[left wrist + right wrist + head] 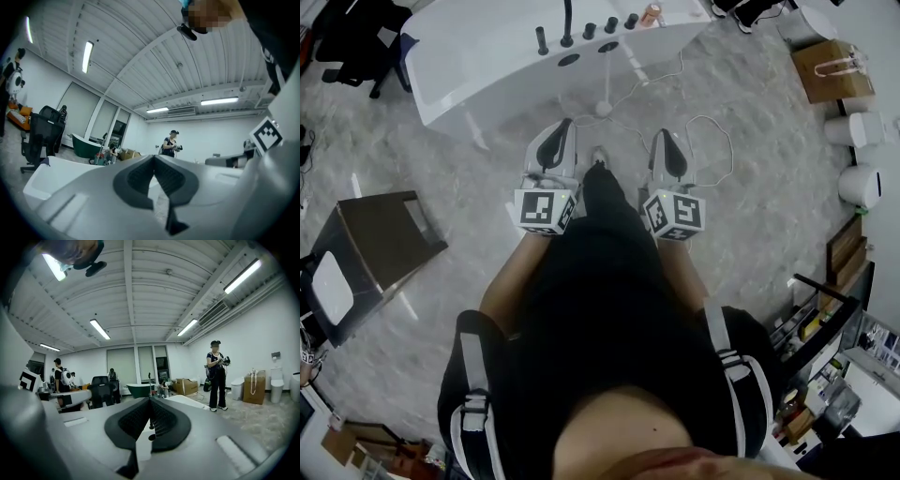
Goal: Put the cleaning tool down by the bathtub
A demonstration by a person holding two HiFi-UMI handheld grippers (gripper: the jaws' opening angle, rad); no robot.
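Standing by the bathtub (478, 66), the cleaning tool (603, 109) is beyond left claw (564, 124) and right claw (667, 134), both closed.

White cleaning tool (603, 108) — head on floor, beside white bathtub (487, 56).

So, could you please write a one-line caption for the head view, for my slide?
Person facing a white bathtub, with the left gripper and the right gripper both shut and empty.
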